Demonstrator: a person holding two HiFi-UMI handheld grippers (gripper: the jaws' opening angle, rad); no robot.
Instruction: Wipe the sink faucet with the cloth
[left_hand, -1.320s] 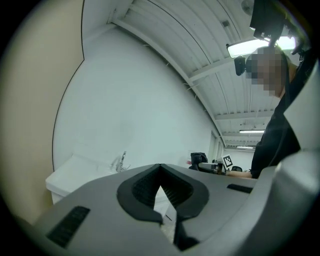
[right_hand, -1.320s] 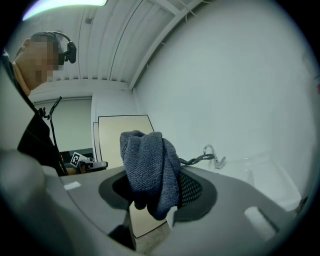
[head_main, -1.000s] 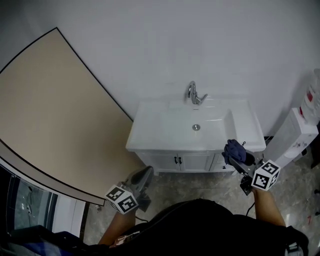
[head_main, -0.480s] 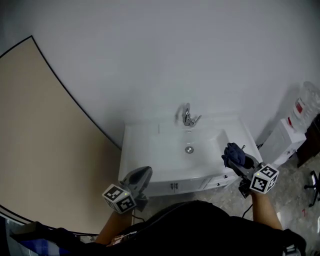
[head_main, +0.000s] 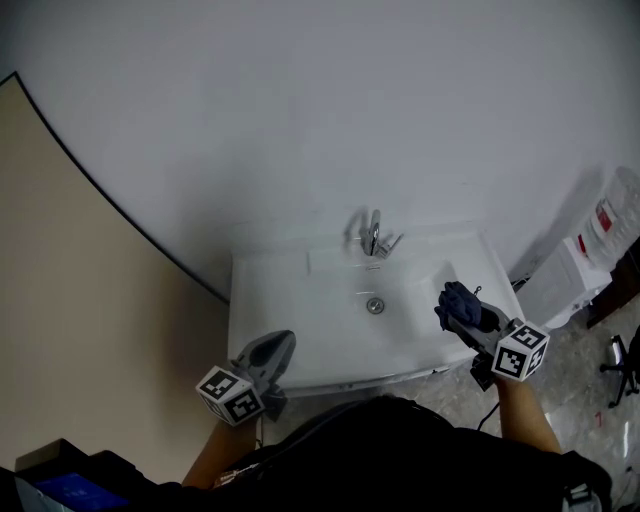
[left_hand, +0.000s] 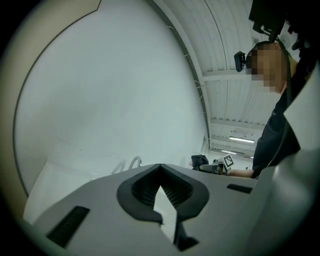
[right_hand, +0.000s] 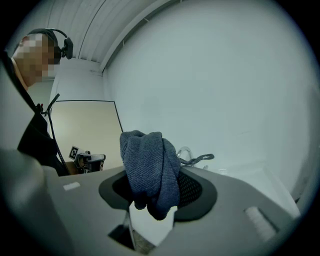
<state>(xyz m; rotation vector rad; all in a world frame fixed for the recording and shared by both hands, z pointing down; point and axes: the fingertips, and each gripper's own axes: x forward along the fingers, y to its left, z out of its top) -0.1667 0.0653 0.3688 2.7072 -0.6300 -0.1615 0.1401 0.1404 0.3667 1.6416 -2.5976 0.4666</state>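
In the head view, a white sink is seen against a white wall, with the chrome faucet mounted at the middle of its back edge and the drain in the basin just in front of it. The right gripper is held over the sink's front right corner, and a dark blue cloth is bunched at its tip, well apart from the faucet. The left gripper is held over the front edge near the left corner. A beige panel is seen on the left, and a white water dispenser stands beyond the sink's right end. In the left gripper view, the jaws are seen brought together at their tips with nothing between them; a faint curved shape beyond them is probably the faucet, though it is washed out against the wall. In the right gripper view, the jaws are clamped on the cloth, which is folded into a thick wad standing up between them, and the faucet is seen just behind it, its lever pointing right.
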